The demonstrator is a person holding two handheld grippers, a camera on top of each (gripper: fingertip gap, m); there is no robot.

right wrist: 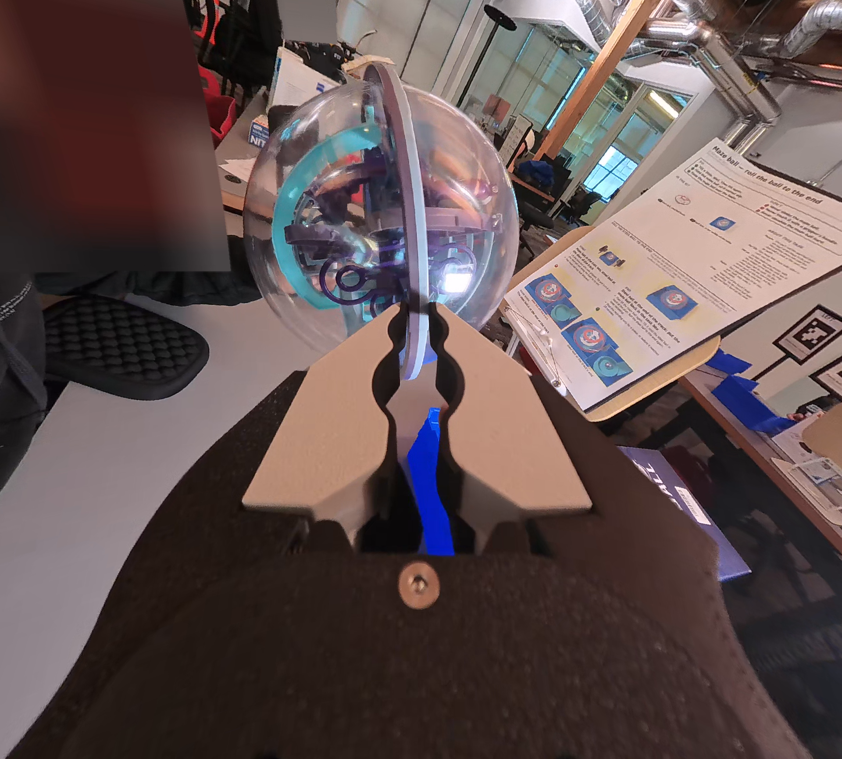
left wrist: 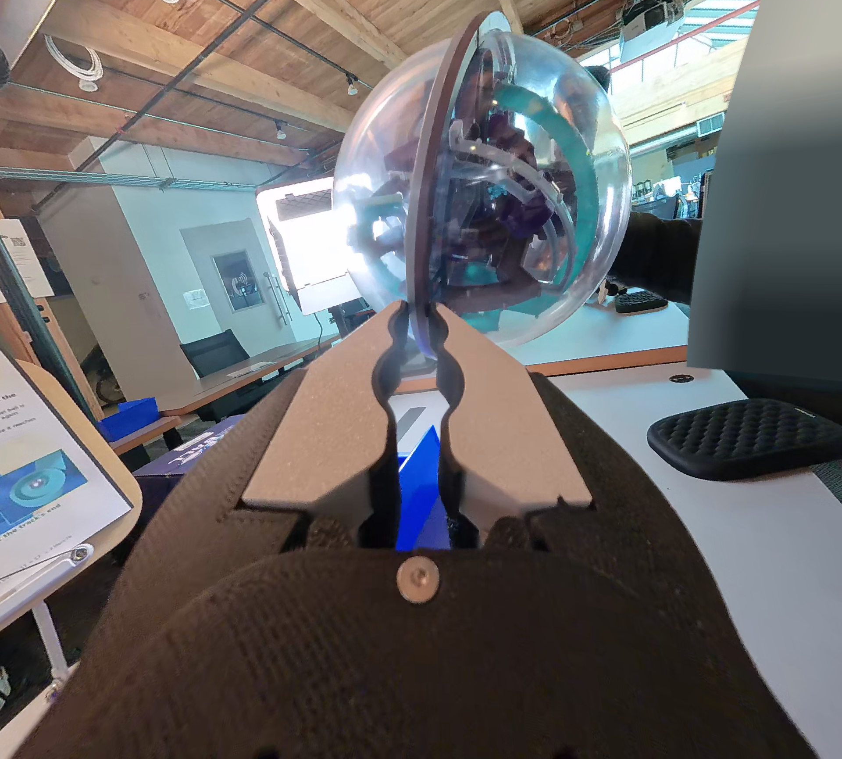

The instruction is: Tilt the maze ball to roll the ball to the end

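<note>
Your left wrist view: looks up along left gripper (left wrist: 420, 312), ceiling upper frame. Right wrist view: along right gripper (right wrist: 415, 311), flatter. Both super close on maze ball (left wrist: 524, 190) (right wrist: 346, 208), frame centre.

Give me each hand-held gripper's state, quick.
Left hand-held gripper: closed on the flat rim ring of the maze ball, held off the table.
Right hand-held gripper: closed on the same maze ball's rim ring.
</note>
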